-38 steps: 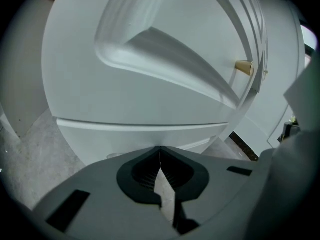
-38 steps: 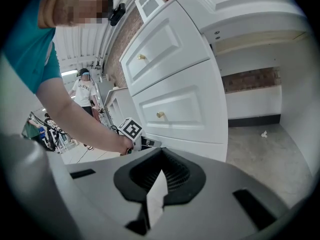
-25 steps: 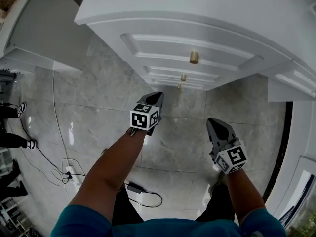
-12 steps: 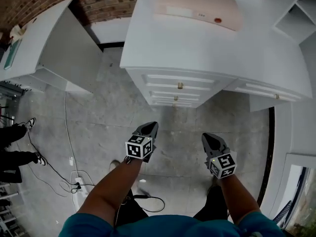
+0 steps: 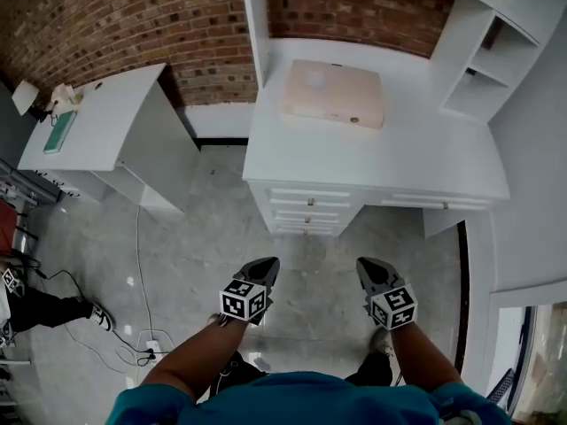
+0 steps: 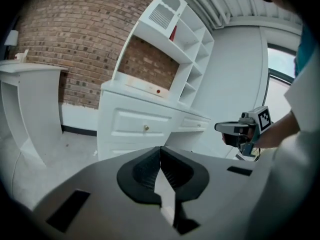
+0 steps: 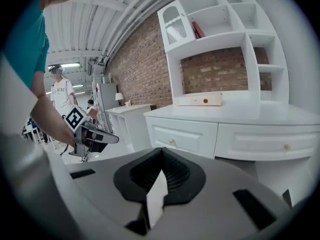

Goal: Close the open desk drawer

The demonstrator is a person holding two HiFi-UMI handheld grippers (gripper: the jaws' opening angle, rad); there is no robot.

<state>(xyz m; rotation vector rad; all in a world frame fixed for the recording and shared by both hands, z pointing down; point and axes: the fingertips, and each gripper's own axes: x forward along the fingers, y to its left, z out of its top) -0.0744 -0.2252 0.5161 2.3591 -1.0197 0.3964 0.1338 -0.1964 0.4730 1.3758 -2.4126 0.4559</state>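
1. left claw (image 5: 267,262): a dark grey, wedge-shaped shell of smooth plastic. its two ribbed black inner faces meet at the tips with nothing between them. a black-and-white marker cube (image 5: 243,301) sits behind it.
2. right claw (image 5: 362,262): same form and finish, jaws likewise pressed together on nothing. it carries its own cube (image 5: 392,307), and is held level with the left claw, the two apart and side by side above the floor.
3. desk (image 5: 390,158): white, painted, smooth and matt, with a broad flat top and a moulded edge.
4. drawers (image 5: 310,211): a stack of panelled white fronts in the desk's face, each with a small round brass knob (image 6: 146,128). the fronts lie flush with the desk. the stack stands ahead of both claws and well apart from them.
5. box (image 5: 334,94): flat, pale pink, with rounded corners, lying on the desk top toward the wall.
6. shelf unit (image 5: 483,69): white open compartments rising from the desk's right end.
7. brick wall (image 5: 115,16): rough red-brown courses behind the desk.
8. floor (image 5: 204,237): grey marbled tiles, glossy, with thin joints. a white cable (image 5: 139,264) trails across it.
9. second desk (image 5: 106,122): white, plain-topped, standing against the wall to the left.
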